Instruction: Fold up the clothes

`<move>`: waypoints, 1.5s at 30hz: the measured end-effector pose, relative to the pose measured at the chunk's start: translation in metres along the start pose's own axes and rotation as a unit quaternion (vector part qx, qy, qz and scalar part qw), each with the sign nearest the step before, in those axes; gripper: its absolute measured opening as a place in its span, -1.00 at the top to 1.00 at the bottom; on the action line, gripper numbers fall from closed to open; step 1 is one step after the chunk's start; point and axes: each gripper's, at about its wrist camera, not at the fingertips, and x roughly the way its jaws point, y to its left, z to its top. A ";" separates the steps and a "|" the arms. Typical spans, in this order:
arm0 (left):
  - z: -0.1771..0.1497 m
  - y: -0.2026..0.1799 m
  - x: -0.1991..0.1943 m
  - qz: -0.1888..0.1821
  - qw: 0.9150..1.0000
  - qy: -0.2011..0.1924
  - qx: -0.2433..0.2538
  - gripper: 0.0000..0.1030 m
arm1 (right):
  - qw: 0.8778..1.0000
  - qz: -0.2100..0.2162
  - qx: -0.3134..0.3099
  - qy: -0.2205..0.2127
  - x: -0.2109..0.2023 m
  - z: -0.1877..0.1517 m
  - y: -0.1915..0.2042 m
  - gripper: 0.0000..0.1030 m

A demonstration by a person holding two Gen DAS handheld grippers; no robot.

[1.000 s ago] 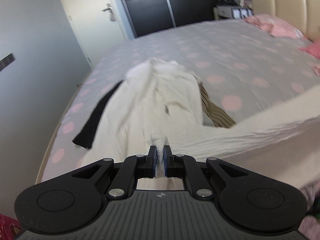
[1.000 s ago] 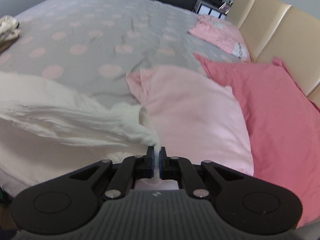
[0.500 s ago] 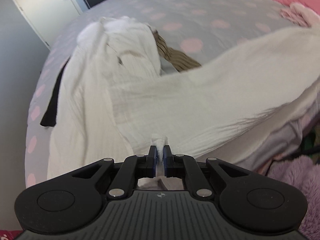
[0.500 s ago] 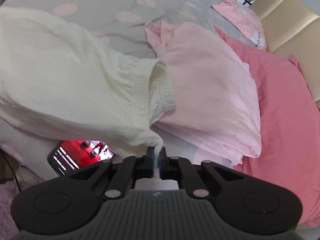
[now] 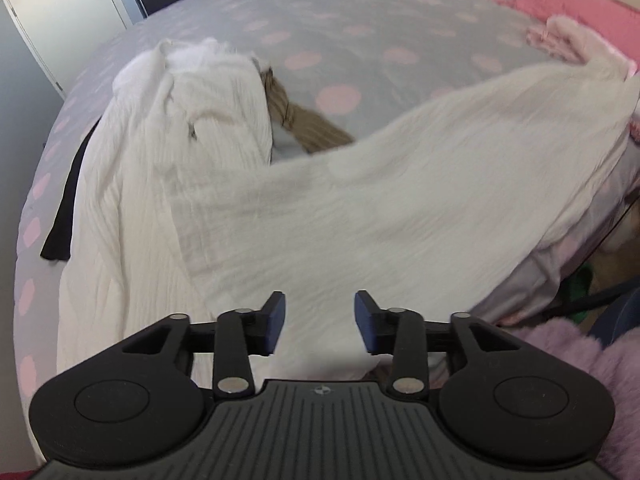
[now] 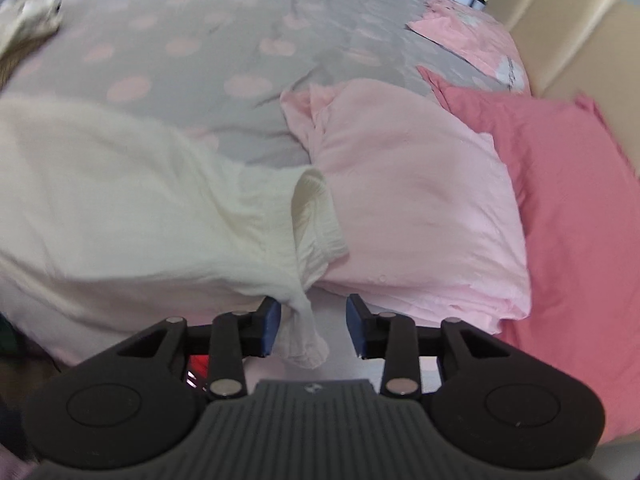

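Both my claws have just been opening. Left claw (image 5: 320, 318): jaws apart, the cream crinkled cotton garment (image 5: 360, 208) lies under and between them, blue pads (image 5: 276, 316) not pressing on it. Right claw (image 6: 313, 330): jaws apart too, a corner of the same cream garment (image 6: 140, 208) hangs loose between the pads, close against the left pad, not clamped. The garment lies spread along the near edge of the bed with the grey cover dotted pink (image 5: 360, 40), elastic cuff end (image 6: 316, 216) at the right, touching the pale pink pillow (image 6: 420, 208). A darker pink pillow (image 6: 568, 220) lies right of that, against the beige padded headboard (image 6: 568, 40). To the left, a second white ribbed garment (image 5: 160, 160) lies heaped, overlapped by the cream one at its near side. A brown striped cloth (image 5: 304, 128) pokes out from behind the heap, a black strip of fabric (image 5: 66, 208) lies at its far left. Purple fluffy fabric (image 5: 580, 344) at near right, off the bed.
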 end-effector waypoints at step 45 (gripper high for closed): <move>0.152 -0.120 0.088 -0.035 0.992 -0.055 0.107 0.15 | 0.983 0.149 0.098 -0.041 0.087 -0.002 -0.016 0.55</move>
